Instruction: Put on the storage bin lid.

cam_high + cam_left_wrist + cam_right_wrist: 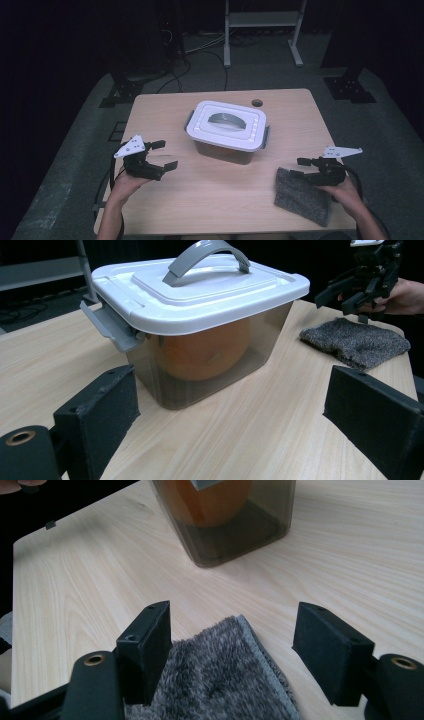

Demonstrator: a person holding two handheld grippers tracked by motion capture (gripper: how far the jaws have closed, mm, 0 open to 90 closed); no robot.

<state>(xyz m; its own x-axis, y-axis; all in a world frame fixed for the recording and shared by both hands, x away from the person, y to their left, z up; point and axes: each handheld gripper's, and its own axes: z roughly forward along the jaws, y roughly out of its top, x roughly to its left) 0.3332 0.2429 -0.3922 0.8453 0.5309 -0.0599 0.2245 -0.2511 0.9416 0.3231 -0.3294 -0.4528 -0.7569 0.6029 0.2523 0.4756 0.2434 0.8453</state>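
One wooden table (165,210) carries everything under inspection. The largest item on it is a smoky translucent storage box (215,362) with a white lid (227,125) and a grey handle (205,257) arched over the lid's middle. A grey latch (112,327) hangs at the box end seen in the left gripper view. A rounded orange object (207,352) sits inside, its outline blurred by the tinted wall.

Next in size is a grey fuzzy cloth (302,196), lying flat on the table directly beneath and ahead of the right gripper (306,167). In the right gripper view the cloth runs up between the jaws, one corner reaching past them toward the box. That gripper's jaws are spread wide, gripping nothing; whether the nearer jaw touches the cloth cannot be told.

The left gripper (165,155) is held just above the table, well apart from the cloth. Its jaws are likewise spread wide and hold nothing. The box stands ahead of it, framed between the jaws in its own view, near but not touching.
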